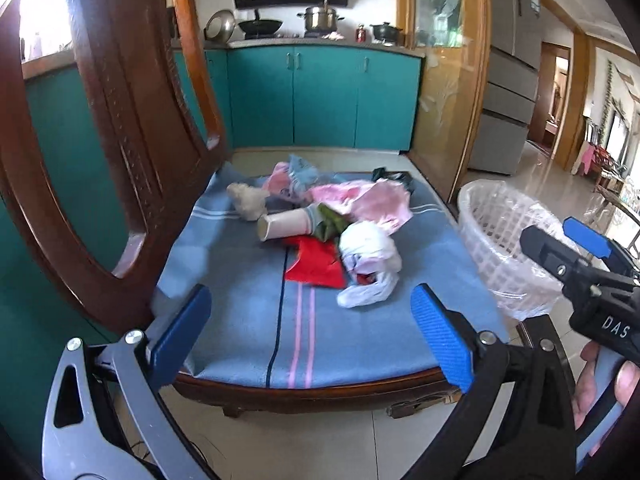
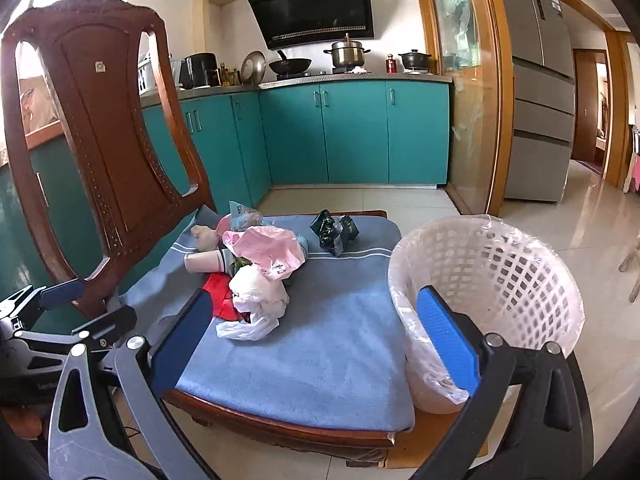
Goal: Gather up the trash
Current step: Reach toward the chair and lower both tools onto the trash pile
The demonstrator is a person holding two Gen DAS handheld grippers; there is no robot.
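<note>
A pile of trash lies on the blue cushion (image 1: 248, 320) of a wooden chair: a white plastic bag (image 1: 370, 264), a red paper (image 1: 316, 266), a paper cup (image 1: 282, 227) on its side, a pink bag (image 1: 364, 200), a beige wad (image 1: 246, 200) and a dark wrapper (image 2: 334, 230). The white bag (image 2: 256, 304) also shows in the right wrist view. A white lattice basket (image 2: 492, 292) lined with clear plastic stands right of the chair. My left gripper (image 1: 312, 340) is open and empty before the cushion's front. My right gripper (image 2: 316, 344) is open and empty, between cushion and basket.
The chair's tall wooden back (image 2: 100, 152) rises at the left. Teal kitchen cabinets (image 2: 352, 132) with pots and a range hood stand behind. A glass door (image 2: 468, 92) and a grey refrigerator (image 2: 540, 92) are at the right. Tiled floor (image 2: 592, 224) surrounds the chair.
</note>
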